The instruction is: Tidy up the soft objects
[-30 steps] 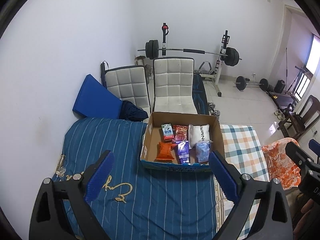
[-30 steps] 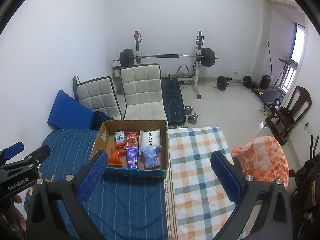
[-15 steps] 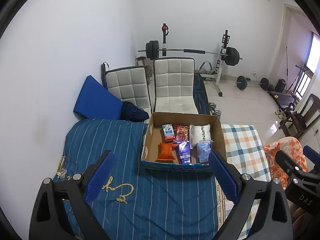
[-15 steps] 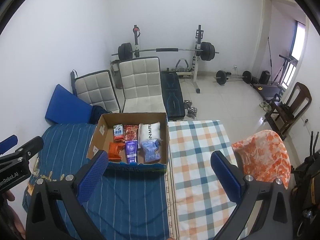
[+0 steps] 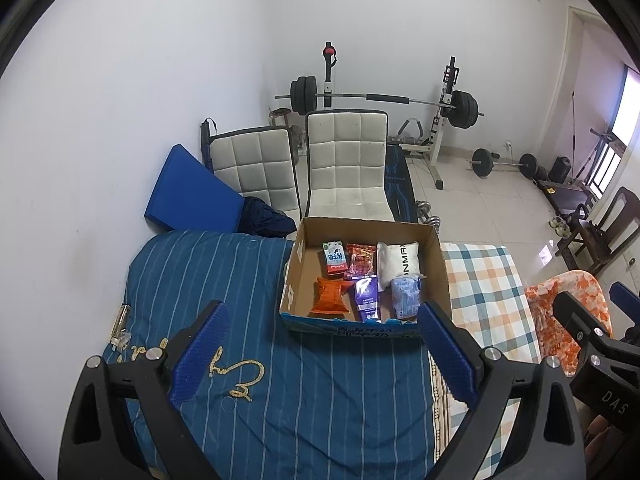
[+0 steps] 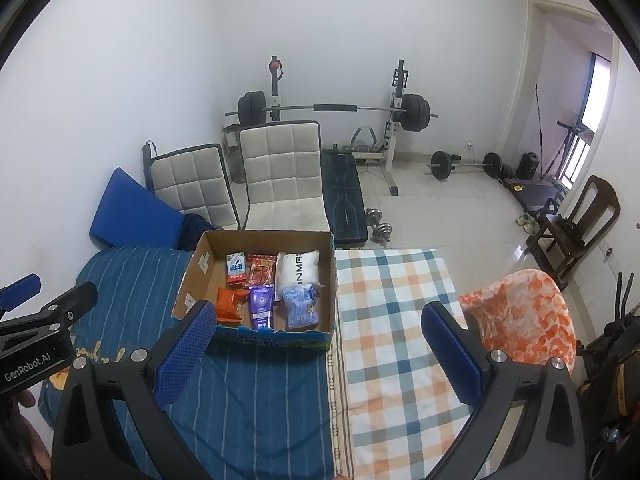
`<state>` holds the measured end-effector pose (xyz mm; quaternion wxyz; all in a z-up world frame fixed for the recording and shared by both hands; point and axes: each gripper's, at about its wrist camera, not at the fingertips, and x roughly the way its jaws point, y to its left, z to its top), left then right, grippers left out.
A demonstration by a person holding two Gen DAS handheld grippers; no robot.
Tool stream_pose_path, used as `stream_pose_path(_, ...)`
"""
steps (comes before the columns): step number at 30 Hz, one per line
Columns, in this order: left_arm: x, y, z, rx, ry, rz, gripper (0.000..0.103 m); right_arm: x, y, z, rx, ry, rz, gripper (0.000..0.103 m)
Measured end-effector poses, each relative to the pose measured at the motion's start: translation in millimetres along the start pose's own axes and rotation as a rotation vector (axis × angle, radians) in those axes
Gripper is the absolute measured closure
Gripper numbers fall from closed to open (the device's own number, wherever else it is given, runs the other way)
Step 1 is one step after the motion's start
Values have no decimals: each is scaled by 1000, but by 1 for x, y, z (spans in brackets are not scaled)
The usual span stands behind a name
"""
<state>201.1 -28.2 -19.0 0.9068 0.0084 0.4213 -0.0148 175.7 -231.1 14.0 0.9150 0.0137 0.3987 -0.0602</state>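
Left wrist view: my left gripper (image 5: 320, 350) is spread wide with nothing between the blue pads, hanging high over the blue striped cover (image 5: 224, 280). The box (image 5: 438, 264) sits at about 12 o'clock from the gripper, straddling the seam with the plaid sheet (image 5: 484, 280). Inside it there's a neat-ish grid: carton (image 5: 334, 257), red pack (image 5: 361, 260) and white pouch (image 5: 398, 258) along the far row, orange bag (image 5: 330, 297), purple tube (image 5: 367, 298) and blue pack (image 5: 405, 295) along the near row. The right gripper pokes in at 4 o'clock.

Right wrist view: right gripper (image 6: 320, 350) is also wide and holding nothing, hovering over the seam. Box is at 11 o'clock here, plaid sheet straight ahead, and an orange flowery cloth (image 6: 520, 320) is draped at 2 o'clock off the bed edge. Left gripper shows at 9 o'clock.

Where I think we are: all the soft packs I can spot are lying in the box and both grippers are up and away. That fits either packs waiting to be taken out and sorted, or packs just finished going in. Honestly can't call it from this, so I can't name a next move. Any grab in there would need a gentle squeeze, since that stuff squishes and the packs touch each other.
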Motion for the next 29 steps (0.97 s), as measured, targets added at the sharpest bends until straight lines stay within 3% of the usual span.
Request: stream_pose_path(29, -13, -2, -2, -6, -20, -1, 7, -7, 8, 9, -21, -14, -5, 0)
